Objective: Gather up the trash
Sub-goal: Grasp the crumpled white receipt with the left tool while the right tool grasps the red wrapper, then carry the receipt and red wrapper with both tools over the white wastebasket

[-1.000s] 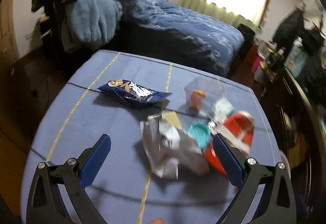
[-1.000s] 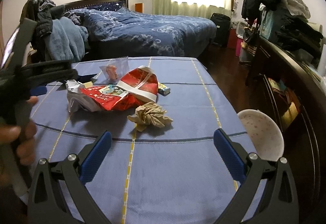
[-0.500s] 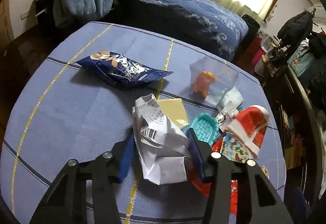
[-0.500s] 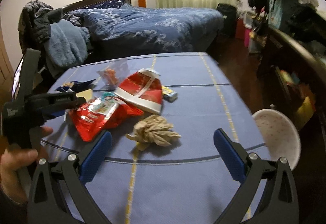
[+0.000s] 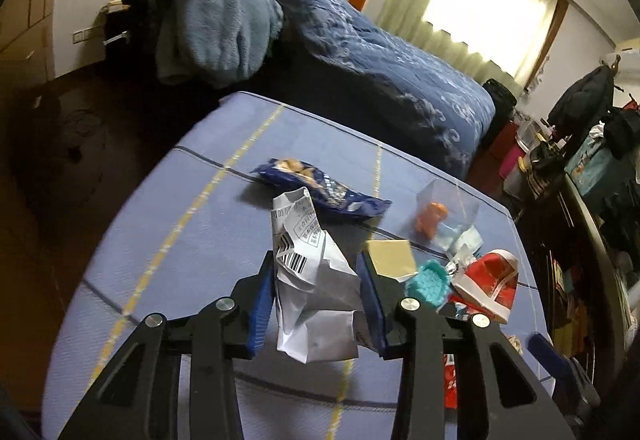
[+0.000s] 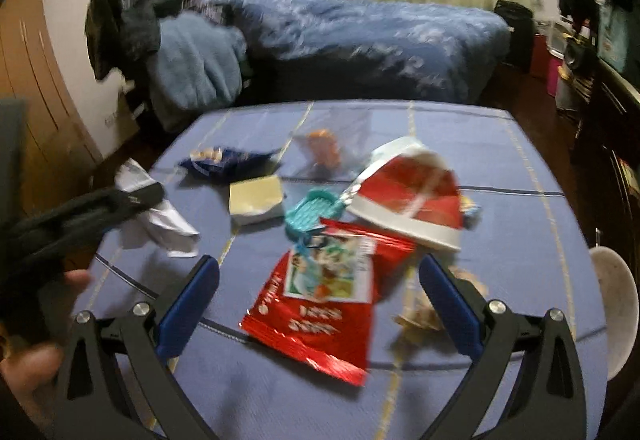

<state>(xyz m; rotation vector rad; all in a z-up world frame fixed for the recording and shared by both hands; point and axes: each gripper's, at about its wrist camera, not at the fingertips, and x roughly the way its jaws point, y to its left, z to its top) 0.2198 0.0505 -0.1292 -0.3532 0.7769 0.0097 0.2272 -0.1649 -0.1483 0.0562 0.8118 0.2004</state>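
Observation:
My left gripper [image 5: 316,280] is shut on a crumpled white mailer bag [image 5: 308,272] with a barcode label and holds it above the blue tablecloth [image 5: 168,240]; the bag also shows in the right wrist view [image 6: 160,215]. My right gripper [image 6: 320,280] is open, its fingers on either side of a red snack wrapper [image 6: 320,316] lying flat on the cloth. A crumpled brown paper ball [image 6: 424,316] lies just behind the right finger. A dark blue snack bag [image 5: 320,191] lies farther back.
On the table are a red and white hat [image 6: 412,199], a teal soap dish [image 6: 308,213], a yellow sticky-note pad [image 6: 256,197] and a clear box with an orange figure [image 5: 440,220]. A white bowl [image 6: 616,300] sits at the right edge. A bed [image 5: 380,79] stands behind.
My left gripper closed on the white mailer bag and lifted it to the left, uncovering the red wrapper. My right gripper moved forward and left, straddling the red wrapper.

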